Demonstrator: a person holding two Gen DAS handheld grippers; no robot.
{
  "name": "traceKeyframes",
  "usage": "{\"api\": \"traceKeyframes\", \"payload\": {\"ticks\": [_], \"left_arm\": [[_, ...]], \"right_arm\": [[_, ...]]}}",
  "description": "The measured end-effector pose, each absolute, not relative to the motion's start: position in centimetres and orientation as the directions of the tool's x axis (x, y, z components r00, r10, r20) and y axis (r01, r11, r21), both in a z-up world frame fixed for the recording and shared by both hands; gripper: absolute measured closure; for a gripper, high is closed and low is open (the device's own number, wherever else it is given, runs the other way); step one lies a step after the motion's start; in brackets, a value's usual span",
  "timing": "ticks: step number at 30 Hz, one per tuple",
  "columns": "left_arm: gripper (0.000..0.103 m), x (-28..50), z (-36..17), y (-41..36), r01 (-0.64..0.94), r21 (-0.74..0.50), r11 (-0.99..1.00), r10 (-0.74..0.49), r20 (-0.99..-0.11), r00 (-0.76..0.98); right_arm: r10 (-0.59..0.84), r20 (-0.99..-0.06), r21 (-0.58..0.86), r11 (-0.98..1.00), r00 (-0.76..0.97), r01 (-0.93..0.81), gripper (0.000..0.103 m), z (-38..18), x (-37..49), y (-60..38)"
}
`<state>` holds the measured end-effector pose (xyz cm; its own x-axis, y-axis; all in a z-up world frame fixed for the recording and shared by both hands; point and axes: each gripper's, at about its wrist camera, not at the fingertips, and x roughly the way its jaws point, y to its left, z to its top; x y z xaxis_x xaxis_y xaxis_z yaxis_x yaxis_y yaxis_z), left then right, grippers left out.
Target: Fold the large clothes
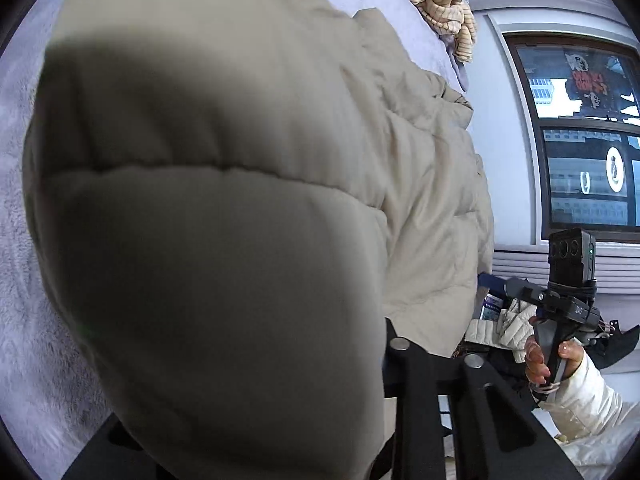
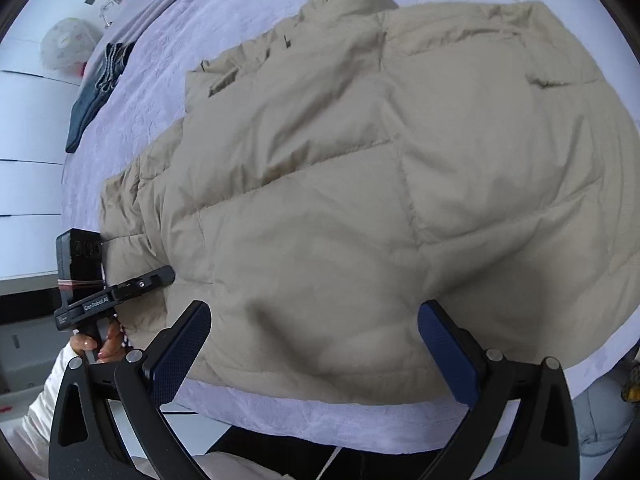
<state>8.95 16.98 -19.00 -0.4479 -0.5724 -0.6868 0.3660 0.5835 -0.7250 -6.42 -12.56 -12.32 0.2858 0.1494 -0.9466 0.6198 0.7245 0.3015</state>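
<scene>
A bed (image 2: 168, 64) with a pale lilac cover fills the room's middle, a window (image 1: 580, 140) on one side and white cupboards (image 2: 28, 184) on the other.

The right gripper (image 2: 316, 356) hangs over the near edge of the bed, pointing steeply down, its blue-padded fingers (image 2: 180, 356) spread wide with nothing pressed between them. Just beyond them lies the beige puffer coat (image 2: 360, 180), spread flat across the cover, its hem toward the near edge and its collar at the far side. A sleeve runs out along its left edge.

The left gripper (image 2: 160, 276) sits at that left edge of the coat, its black tip lying against the padded fabric. From its own camera a big quilted bulge of the coat (image 1: 200, 240) blocks nearly all the view, right up against the lens; whether the pads are pressing on cloth I cannot tell. The hand (image 2: 100, 344) holding it wears a white sleeve.

Farther off, folded jeans (image 2: 96, 92) lie on the cover well apart from the coat, and a striped cream garment (image 1: 444, 0) is bunched at the bed's end by the window.
</scene>
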Motion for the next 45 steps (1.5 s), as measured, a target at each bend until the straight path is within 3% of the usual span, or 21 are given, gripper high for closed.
{"api": "traceKeyframes", "payload": {"ticks": [2, 3, 11, 19, 23, 26, 28, 33, 38, 41, 42, 43, 45], "left_arm": [[0.078, 8.6, -17.5, 16.6, 0.375, -0.717, 0.588, -0.57, -0.696, -0.436], [0.078, 8.5, -16.9, 16.4, 0.38, -0.713, 0.589, -0.57, -0.7, -0.43], [0.079, 4.7, -6.7, 11.7, 0.435, -0.65, 0.623, -0.561, -0.759, -0.329], [0.078, -2.2, 0.3, 0.1, 0.511, -0.553, 0.659, -0.488, -0.83, -0.269], [0.076, -4.3, 0.8, -5.6, 0.584, -0.508, 0.633, -0.437, -0.857, -0.271], [0.063, -5.0, 1.0, -9.0, 0.608, -0.509, 0.609, -0.415, -0.858, -0.303], [0.041, -5.4, 0.8, -11.1, 0.605, -0.543, 0.582, -0.417, -0.838, -0.352], [0.039, -6.2, -0.5, -15.5, 0.592, -0.625, 0.509, -0.415, -0.78, -0.467], [0.039, -8.8, -5.3, -18.5, 0.553, -0.724, 0.412, -0.406, -0.689, -0.6], [0.039, -10.2, -9.3, -20.4, 0.571, -0.699, 0.431, -0.365, -0.714, -0.598], [0.039, -10.3, -10.1, -21.0, 0.577, -0.691, 0.435, -0.358, -0.721, -0.594], [0.039, -10.7, -10.8, -21.6, 0.584, -0.686, 0.434, -0.357, -0.726, -0.588], [0.039, -10.9, -11.1, -21.8, 0.599, -0.673, 0.434, -0.351, -0.739, -0.575]], "right_arm": [[0.089, -0.945, 0.278, 0.729, 0.315, 0.626, 0.053, -11.7, -6.7, -13.6], [0.083, -0.943, 0.281, 0.717, 0.322, 0.638, 0.091, -12.0, -6.7, -14.3], [0.134, -0.899, 0.386, 0.695, 0.418, 0.607, 0.094, -16.4, -3.9, -18.2], [0.226, -0.874, 0.456, 0.688, 0.43, 0.564, 0.103, -19.3, -2.9, -20.2], [0.316, -0.831, 0.545, 0.629, 0.459, 0.554, 0.103, -19.8, -3.5, -21.5], [0.382, -0.77, 0.633, 0.557, 0.511, 0.537, 0.103, -18.8, -5.4, -23.0], [0.389, -0.728, 0.679, 0.525, 0.564, 0.514, 0.099, -17.4, -7.6, -24.3], [0.349, -0.676, 0.725, 0.472, 0.649, 0.501, 0.099, -14.9, -14.9, -27.9], [0.279, -0.664, 0.739, 0.388, 0.694, 0.551, 0.099, -14.3, -22.5, -29.9], [0.229, -0.67, 0.733, 0.353, 0.706, 0.581, 0.098, -13.5, -26.7, -29.9], [0.214, -0.676, 0.726, 0.355, 0.705, 0.588, 0.089, -13.0, -27.9, -29.6], [0.194, -0.686, 0.713, 0.368, 0.701, 0.596, 0.063, -12.3, -29.1, -29.2], [0.165, -0.69, 0.701, 0.397, 0.705, 0.593, 0.021, -10.5, -31.2, -28.3]]}}
